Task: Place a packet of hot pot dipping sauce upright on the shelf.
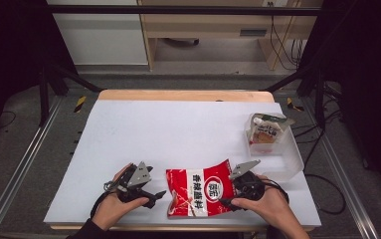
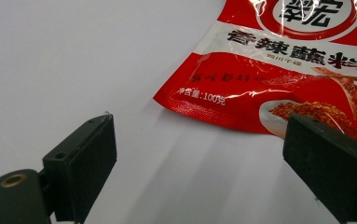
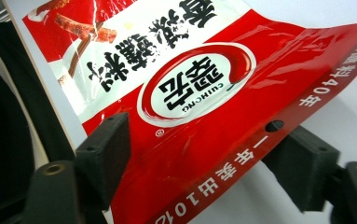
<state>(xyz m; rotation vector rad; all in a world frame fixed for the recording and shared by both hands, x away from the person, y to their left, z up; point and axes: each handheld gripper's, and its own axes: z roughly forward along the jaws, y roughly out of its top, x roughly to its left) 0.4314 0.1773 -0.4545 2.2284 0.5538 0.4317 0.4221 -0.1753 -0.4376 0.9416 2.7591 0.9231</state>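
We see the red seasoning packet (image 1: 200, 193) lying near the near edge of the white worktop (image 1: 178, 129), between our two grippers. The right gripper (image 1: 228, 200) has its fingers (image 3: 104, 149) set around the packet's right end, one above it and one beneath, not yet pressing. The left gripper (image 1: 159, 195) rests just left of the packet, fingers (image 2: 80, 161) spread and released. A clear plastic bin (image 1: 282, 149) holding another packet (image 1: 265, 132) stands far right.

clear plastic bin (image 1: 293, 154), right of table | holds packet (image 1: 266, 130) | white mat (image 1: 178, 129)
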